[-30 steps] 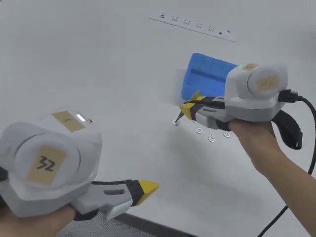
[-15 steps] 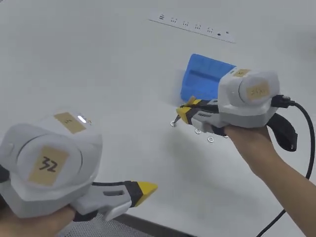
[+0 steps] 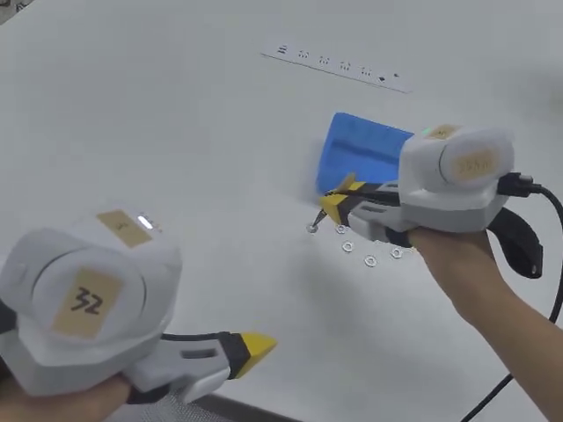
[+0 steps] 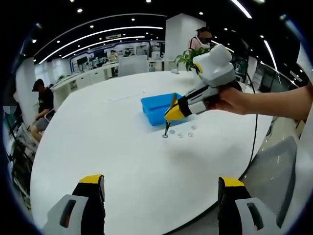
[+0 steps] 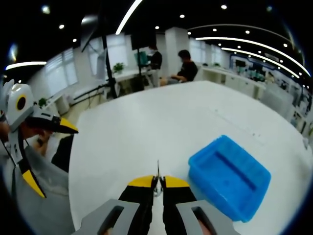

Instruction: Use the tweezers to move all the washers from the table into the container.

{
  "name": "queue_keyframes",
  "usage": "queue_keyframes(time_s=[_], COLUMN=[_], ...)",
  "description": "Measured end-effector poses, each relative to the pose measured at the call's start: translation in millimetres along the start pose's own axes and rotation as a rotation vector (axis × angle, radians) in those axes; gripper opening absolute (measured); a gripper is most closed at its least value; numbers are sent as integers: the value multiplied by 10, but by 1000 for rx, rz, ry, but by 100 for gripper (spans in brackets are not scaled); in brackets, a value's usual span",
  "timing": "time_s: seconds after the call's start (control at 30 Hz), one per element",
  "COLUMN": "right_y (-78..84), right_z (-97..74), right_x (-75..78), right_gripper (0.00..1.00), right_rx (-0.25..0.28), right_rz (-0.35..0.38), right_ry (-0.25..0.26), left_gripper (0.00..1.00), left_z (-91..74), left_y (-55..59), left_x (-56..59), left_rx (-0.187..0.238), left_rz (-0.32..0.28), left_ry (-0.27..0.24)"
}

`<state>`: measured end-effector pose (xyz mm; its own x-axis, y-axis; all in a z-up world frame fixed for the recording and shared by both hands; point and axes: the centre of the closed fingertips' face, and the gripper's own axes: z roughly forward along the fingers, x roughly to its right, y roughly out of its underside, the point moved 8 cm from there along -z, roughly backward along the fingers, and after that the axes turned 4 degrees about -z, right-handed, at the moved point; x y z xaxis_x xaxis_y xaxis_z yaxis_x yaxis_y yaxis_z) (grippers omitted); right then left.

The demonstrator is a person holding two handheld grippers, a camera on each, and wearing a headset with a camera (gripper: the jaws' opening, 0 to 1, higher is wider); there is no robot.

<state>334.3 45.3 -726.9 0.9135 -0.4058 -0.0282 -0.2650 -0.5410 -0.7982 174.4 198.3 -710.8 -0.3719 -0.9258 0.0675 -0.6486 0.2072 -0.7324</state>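
My right gripper [image 3: 332, 202] is shut on thin metal tweezers [image 5: 157, 171] that point down at the white table. Their tips touch or hover just over one washer [image 3: 311, 229], left of the others; whether it is pinched I cannot tell. Several more small washers [image 3: 369, 260] lie in a loose group under the gripper. The blue container [image 3: 362, 149] sits just behind them; it appears as a shallow blue tray [image 5: 229, 176] in the right gripper view. My left gripper [image 3: 251, 347] is held at the near table edge, open, jaws wide apart with nothing between them [image 4: 160, 191].
A white power strip [image 3: 339, 67] lies at the far side of the round white table [image 3: 176, 158]. A black cable [image 3: 545, 202] trails from the right gripper. People sit at desks far in the background. A grey chair [image 4: 274, 171] stands by the near edge.
The head view has shifted a little. The right gripper stays over the same washer with the tweezers, barely moved. The left gripper has sunk slightly lower in the picture.
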Motion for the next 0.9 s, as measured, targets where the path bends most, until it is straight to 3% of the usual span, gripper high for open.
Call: queue_keyframes(time_s=[0.2,0.53,0.9], right_y=[-111,-304,-438], right_z=[-137,-240,-146], right_x=[33,270,610], right_gripper=[2,2,2], right_rx=[12,72,96], right_rz=[-22,-7,-10], right_ry=[24,66,144], left_gripper=[99,99,99], left_z=[-3,-12,5], left_y=[-12,-1,13], left_x=[-7,-12,-29], left_rx=[-6,-21,-35], left_rz=[15,25,33], left_ry=[-2,1,-4])
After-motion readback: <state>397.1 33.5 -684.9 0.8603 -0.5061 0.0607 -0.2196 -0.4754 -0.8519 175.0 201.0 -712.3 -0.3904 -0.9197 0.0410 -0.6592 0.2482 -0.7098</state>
